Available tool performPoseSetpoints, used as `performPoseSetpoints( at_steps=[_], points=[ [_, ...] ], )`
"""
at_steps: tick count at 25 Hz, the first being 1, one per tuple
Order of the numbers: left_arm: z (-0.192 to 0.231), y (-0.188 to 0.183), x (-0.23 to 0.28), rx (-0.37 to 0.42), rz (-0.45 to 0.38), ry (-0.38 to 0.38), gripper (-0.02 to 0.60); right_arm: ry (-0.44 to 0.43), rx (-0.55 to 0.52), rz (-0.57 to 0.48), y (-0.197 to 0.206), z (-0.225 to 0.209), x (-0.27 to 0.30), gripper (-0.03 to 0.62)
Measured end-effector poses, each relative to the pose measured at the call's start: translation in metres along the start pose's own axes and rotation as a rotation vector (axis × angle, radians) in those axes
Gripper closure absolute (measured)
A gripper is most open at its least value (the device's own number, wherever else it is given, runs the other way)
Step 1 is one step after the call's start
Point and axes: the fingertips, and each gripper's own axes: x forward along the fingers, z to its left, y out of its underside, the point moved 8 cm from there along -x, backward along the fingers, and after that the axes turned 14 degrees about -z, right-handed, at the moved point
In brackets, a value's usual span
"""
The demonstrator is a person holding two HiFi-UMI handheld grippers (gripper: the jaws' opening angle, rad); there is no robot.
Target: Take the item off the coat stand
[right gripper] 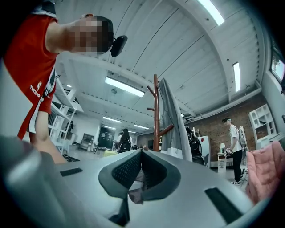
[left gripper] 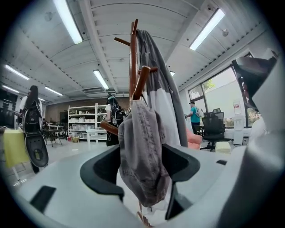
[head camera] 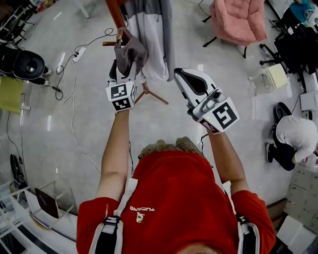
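A grey cap [head camera: 130, 53] hangs from a peg of the wooden coat stand [head camera: 115, 15], next to a grey-and-white coat [head camera: 155, 34]. My left gripper [head camera: 126, 67] is raised to the cap. In the left gripper view the cap [left gripper: 143, 156] droops from the peg [left gripper: 141, 84] between the wide-set jaws of the left gripper [left gripper: 141, 165], which stand open on either side of it. My right gripper [head camera: 182, 75] hovers to the right of the coat, apart from it. In its own view the right gripper [right gripper: 141, 153] has its jaws together, with the stand [right gripper: 156, 111] ahead.
The stand's legs [head camera: 151, 94] spread on the shiny floor. A power strip with cables [head camera: 77, 54] and a black device [head camera: 27, 64] lie to the left. A pink padded chair [head camera: 238, 20] stands at the back right, and a crouching person [head camera: 293, 136] is at the right.
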Motion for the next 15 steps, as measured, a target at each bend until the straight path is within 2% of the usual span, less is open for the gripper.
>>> performPoseSetpoints(
  at_steps=[2,5,6,8,15],
  points=[
    [0.001,0.002,0.006,0.000,-0.001,-0.010,0.303,-0.006,0.001,0.010,0.002,-0.007,-0.001,0.569],
    [0.001,0.000,0.009,0.006,-0.023,-0.035,0.510,-0.019,0.007,0.022,0.004,-0.018,-0.003,0.569],
    [0.000,-0.002,0.009,0.005,-0.031,-0.045,0.544,-0.025,0.009,0.026,0.004,-0.021,-0.004,0.569],
    [-0.002,-0.007,0.007,-0.002,-0.046,-0.066,0.561,-0.039,0.014,0.026,0.003,-0.029,-0.006,0.569],
    [-0.018,-0.041,-0.014,0.005,-0.121,-0.129,0.564,-0.085,0.060,0.010,-0.001,-0.052,-0.013,0.569]
  ],
)
